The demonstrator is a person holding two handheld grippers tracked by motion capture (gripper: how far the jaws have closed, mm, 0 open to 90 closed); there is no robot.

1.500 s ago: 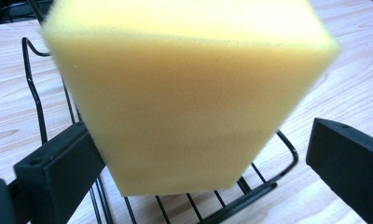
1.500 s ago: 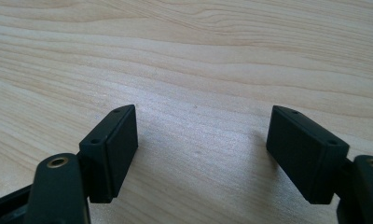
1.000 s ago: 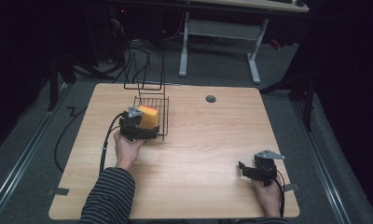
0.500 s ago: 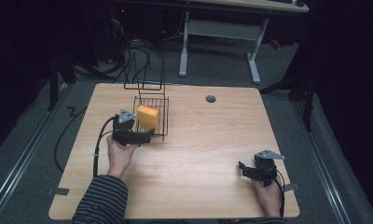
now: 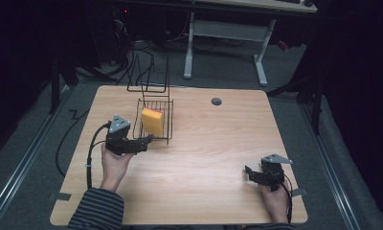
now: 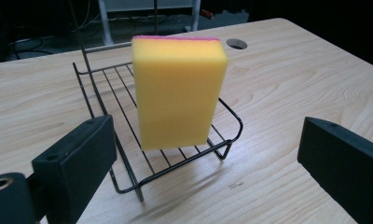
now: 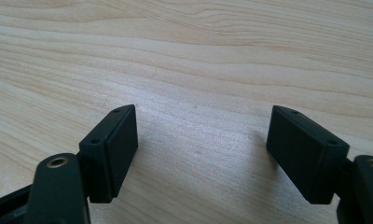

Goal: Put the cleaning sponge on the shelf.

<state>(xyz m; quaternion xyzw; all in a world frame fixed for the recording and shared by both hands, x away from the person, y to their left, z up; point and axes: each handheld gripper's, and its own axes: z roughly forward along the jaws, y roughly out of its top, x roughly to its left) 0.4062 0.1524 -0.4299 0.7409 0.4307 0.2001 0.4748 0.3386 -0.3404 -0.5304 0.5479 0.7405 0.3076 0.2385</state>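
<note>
Standing upright, sponge [image 6: 177,91] hides part of rack [image 6: 105,88] wires.

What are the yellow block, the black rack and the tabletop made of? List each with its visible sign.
Yellow rectangular sponge block: soft foam by the look, matte and finely porous, with a thin pink layer on top, probably a scouring pad.
Black wire rack: thin metal rods, seemingly dark coated, slightly glossy.
Light wooden tabletop: wood or wood-look laminate, grain lines, smooth satin finish.
</note>
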